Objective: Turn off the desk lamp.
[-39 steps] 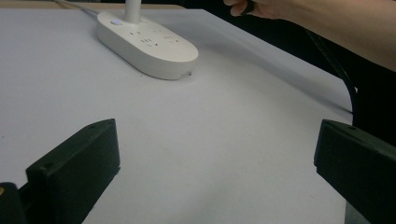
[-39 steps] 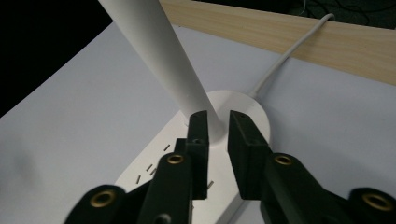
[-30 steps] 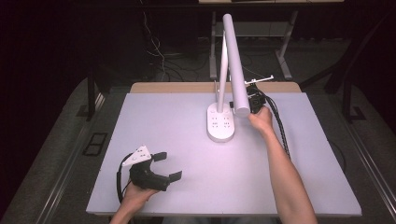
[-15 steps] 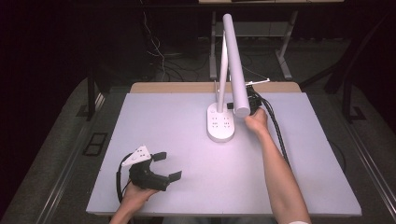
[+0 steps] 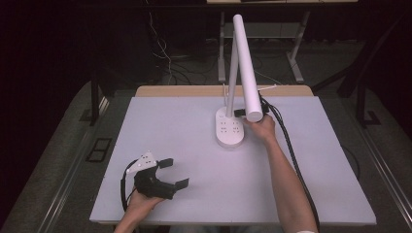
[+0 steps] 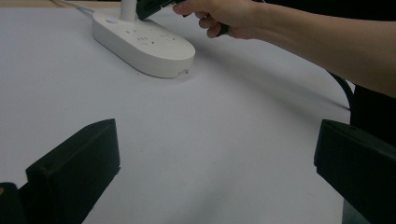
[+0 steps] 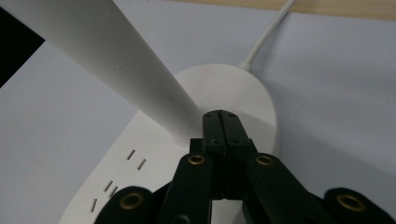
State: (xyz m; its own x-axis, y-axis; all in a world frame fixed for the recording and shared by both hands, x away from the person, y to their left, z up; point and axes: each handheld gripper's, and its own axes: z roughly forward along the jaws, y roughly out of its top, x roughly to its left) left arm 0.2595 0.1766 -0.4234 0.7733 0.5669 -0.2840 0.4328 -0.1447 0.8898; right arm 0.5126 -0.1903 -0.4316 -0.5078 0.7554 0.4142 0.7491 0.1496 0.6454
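jaws of the right gripper are pressed together on nothing, tips now over the lamp base beside its stem, having crept in from the base's right; probably reaching for a button. left gripper stays released, resting near the table's front edge.

Lab or test-bench recording room, dim beyond the lit work area.

Pale grey matte desk with a light wooden strip along its far edge, lit brightly while surroundings stay near black. Loose dark and white cables trail over the grey carpeted floor behind it. Metal legs of a second workbench stand farther back. Dark floor rails run beside the desk. On the desk, a white desk lamp with a socket-strip base.
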